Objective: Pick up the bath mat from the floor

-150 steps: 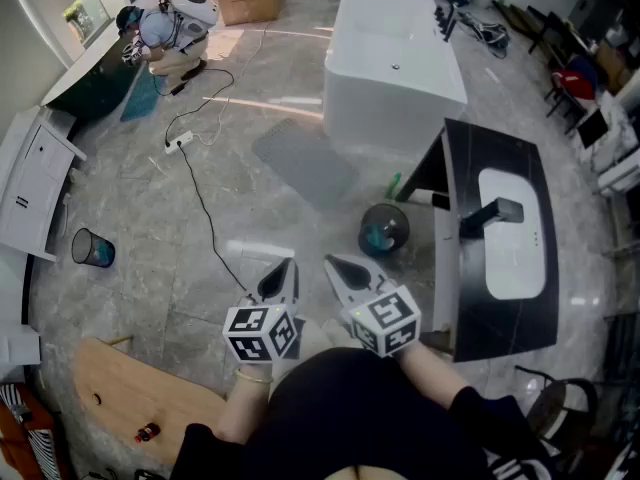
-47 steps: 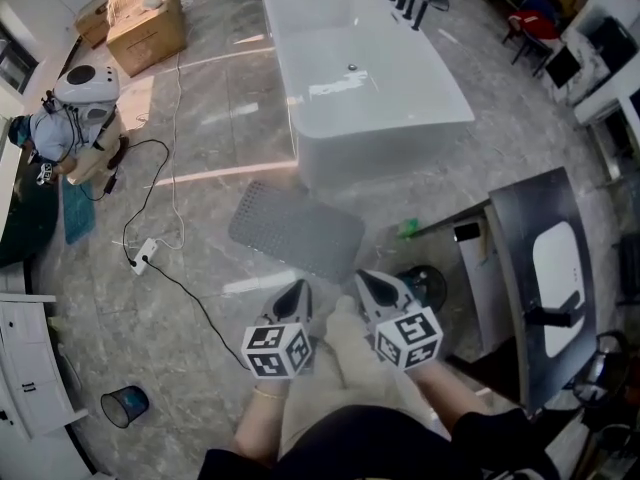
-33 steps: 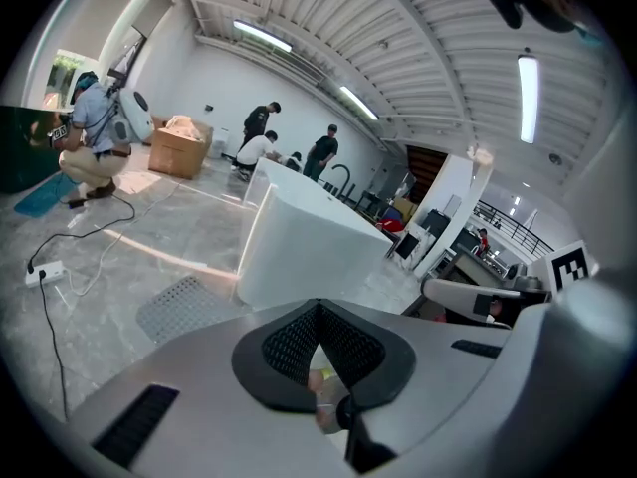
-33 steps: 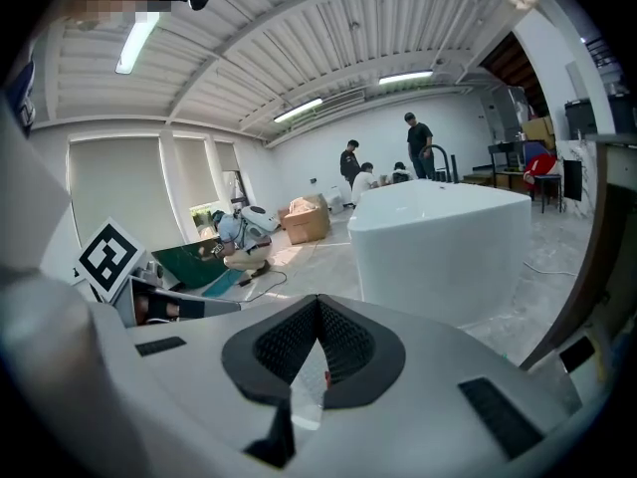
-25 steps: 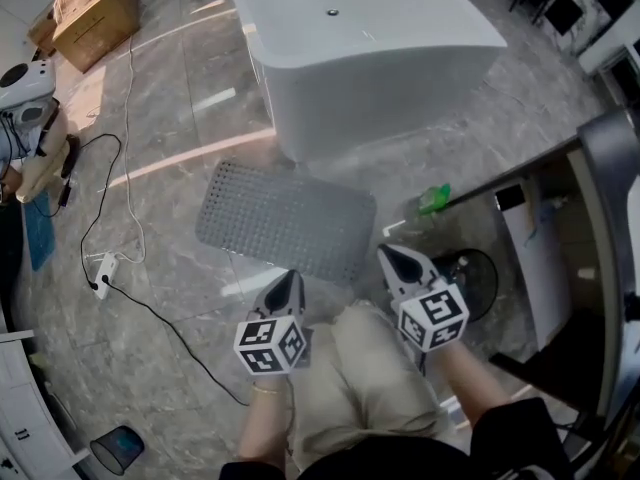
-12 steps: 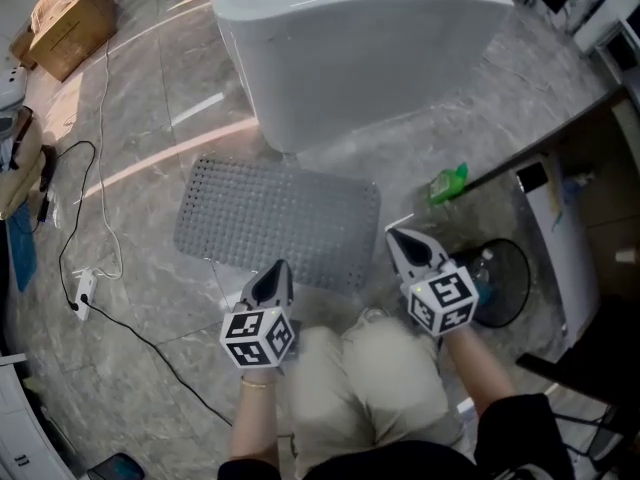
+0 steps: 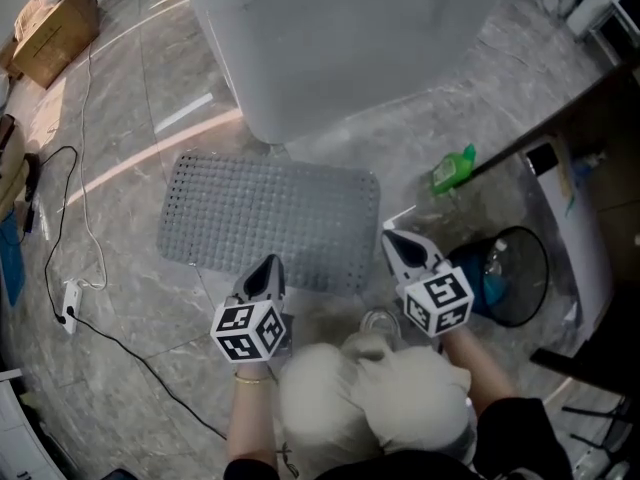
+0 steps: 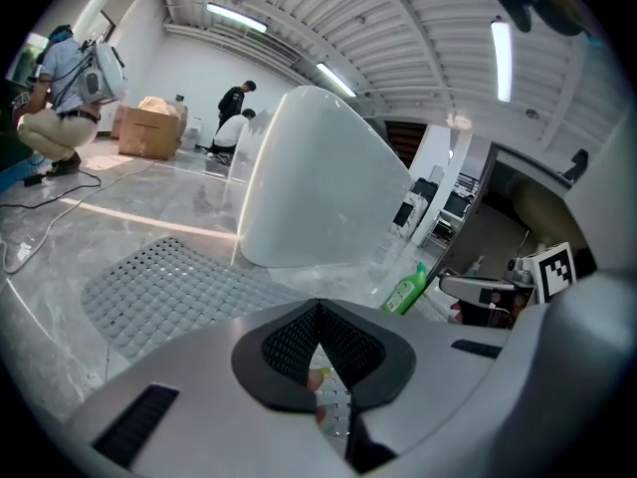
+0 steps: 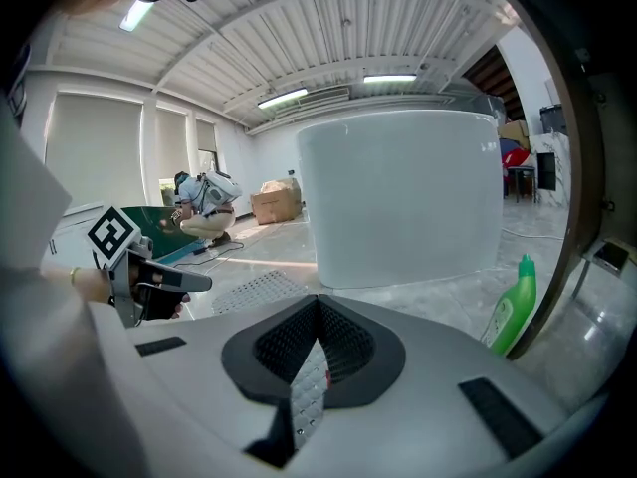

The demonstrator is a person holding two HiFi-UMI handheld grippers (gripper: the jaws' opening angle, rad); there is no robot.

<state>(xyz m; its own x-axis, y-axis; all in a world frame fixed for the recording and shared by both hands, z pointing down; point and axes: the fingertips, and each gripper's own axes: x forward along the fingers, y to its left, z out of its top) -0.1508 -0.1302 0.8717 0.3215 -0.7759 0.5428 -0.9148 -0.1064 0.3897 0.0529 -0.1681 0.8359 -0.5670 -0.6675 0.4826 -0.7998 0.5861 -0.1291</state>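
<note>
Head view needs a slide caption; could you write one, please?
Left gripper and right gripper poised at the bath mat beside the bathtub.

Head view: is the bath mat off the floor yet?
No, the bath mat lies flat on the floor in front of the bathtub, with no edge lifted.

Grey marble floor [image 7: 110,108] with glossy streaks of light. A white tub [image 7: 330,28] stands at its far side, a cardboard box [image 7: 50,23] toward the far left. Strip lights [image 8: 237,18] line a ribbed white ceiling [image 8: 398,8].
</note>
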